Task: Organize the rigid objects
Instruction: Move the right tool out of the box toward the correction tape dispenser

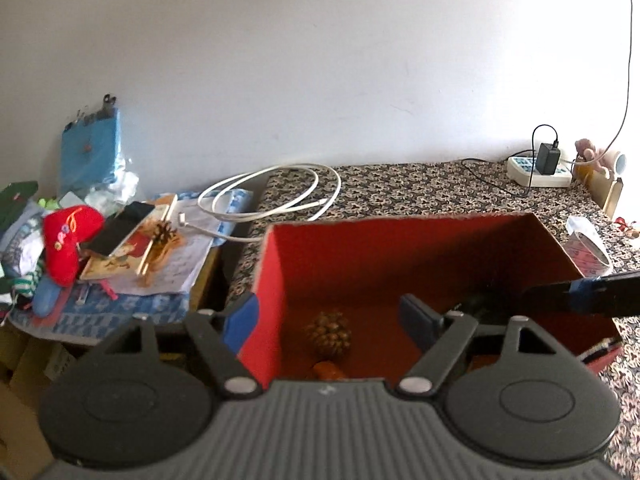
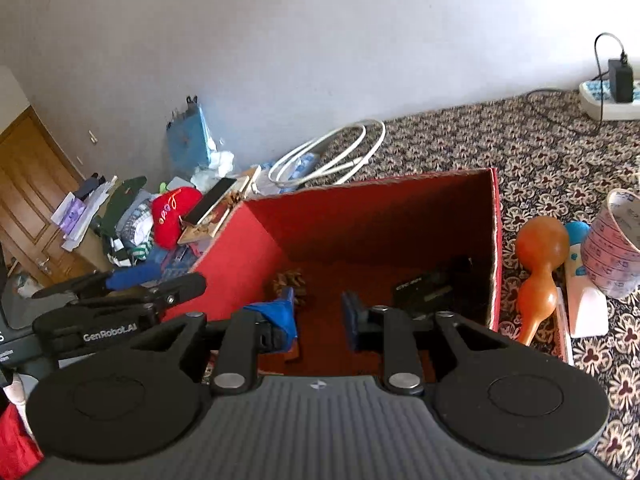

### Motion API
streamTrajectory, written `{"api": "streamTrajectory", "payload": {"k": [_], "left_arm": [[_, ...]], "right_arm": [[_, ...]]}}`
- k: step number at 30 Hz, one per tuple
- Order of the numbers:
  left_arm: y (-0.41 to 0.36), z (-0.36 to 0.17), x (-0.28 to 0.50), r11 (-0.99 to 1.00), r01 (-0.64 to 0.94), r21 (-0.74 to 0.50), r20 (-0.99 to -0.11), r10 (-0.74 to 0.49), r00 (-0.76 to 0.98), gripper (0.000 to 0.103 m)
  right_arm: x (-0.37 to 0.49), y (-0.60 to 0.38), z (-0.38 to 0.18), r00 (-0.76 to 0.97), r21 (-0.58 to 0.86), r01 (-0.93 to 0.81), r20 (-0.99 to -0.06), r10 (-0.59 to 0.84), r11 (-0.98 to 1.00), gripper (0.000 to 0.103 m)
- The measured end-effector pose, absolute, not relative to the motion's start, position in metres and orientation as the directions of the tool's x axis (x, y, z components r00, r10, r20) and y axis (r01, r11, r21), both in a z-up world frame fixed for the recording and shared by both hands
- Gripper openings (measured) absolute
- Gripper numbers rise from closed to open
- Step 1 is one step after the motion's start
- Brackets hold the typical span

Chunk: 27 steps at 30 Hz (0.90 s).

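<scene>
Left gripper [image 1: 328, 320] gapes empty above the red box [image 1: 276, 264]; pine cone [image 1: 329, 335] lies just beyond; right gripper [image 2: 318, 312] seems nearly closed, empty.

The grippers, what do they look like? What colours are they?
Both are black plastic. The left gripper has a ribbed body, two round discs, silver rivets on its link arms, and blue tape on its fingers. The right gripper looks the same. White lettering, GenRobot.AI, marks the left one's side in the right wrist view.

Left tool [image 1: 332, 320] in matte black plastic, ribbed grey housing, two round discs, silver pivot screws, blue-padded fingers [image 1: 240, 322], right tool [image 2: 318, 314] alike, white GenRobot.AI lettering on the left tool's side
</scene>
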<state>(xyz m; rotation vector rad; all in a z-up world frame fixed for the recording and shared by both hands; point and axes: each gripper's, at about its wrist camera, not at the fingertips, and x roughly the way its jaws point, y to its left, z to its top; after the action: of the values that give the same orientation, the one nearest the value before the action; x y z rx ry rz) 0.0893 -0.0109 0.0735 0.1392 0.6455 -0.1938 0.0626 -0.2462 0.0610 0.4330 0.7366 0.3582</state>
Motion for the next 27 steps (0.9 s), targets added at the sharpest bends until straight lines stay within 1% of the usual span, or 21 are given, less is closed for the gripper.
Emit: {"api": "streamTrajectory", "payload": {"k": [6, 9, 13, 15, 17, 22, 27], "left_arm": [[0.019, 0.072, 0.060, 0.968, 0.247, 0.040, -0.614, -0.171, 0.770, 0.081], [0.031, 0.067, 0.047, 0.956, 0.294, 0.002, -0.623, -0.229, 0.748, 0.081], [0.033, 0.061, 0.032, 0.933, 0.360, 0.002, -0.627, -0.279, 0.727, 0.082], [0.032, 0.056, 0.029, 0.922, 0.386, -0.006, -0.642, -0.299, 0.706, 0.086], [0.031, 0.051, 0.027, 0.912, 0.409, -0.021, -0.669, -0.317, 0.672, 0.086], [0.022, 0.038, 0.022, 0.903, 0.430, -0.017, -0.714, -0.312, 0.627, 0.086], [0.013, 0.026, 0.020, 0.897, 0.441, 0.000, -0.746, -0.294, 0.598, 0.089]], "right_arm": [[0.034, -0.223, 0.068, 0.737, 0.449, -0.132, -0.551, 0.391, 0.884, 0.009], [0.021, -0.213, 0.065, 0.750, 0.439, -0.098, -0.557, 0.356, 0.893, 0.009], [0.007, -0.200, 0.063, 0.765, 0.435, -0.056, -0.560, 0.319, 0.899, 0.009], [-0.001, -0.198, 0.061, 0.762, 0.444, -0.039, -0.566, 0.314, 0.895, 0.009], [-0.007, -0.196, 0.059, 0.756, 0.453, -0.018, -0.577, 0.309, 0.891, 0.009], [-0.020, -0.195, 0.052, 0.737, 0.470, 0.053, -0.614, 0.283, 0.881, 0.009], [-0.029, -0.192, 0.043, 0.718, 0.465, 0.110, -0.648, 0.254, 0.878, 0.009]]}}
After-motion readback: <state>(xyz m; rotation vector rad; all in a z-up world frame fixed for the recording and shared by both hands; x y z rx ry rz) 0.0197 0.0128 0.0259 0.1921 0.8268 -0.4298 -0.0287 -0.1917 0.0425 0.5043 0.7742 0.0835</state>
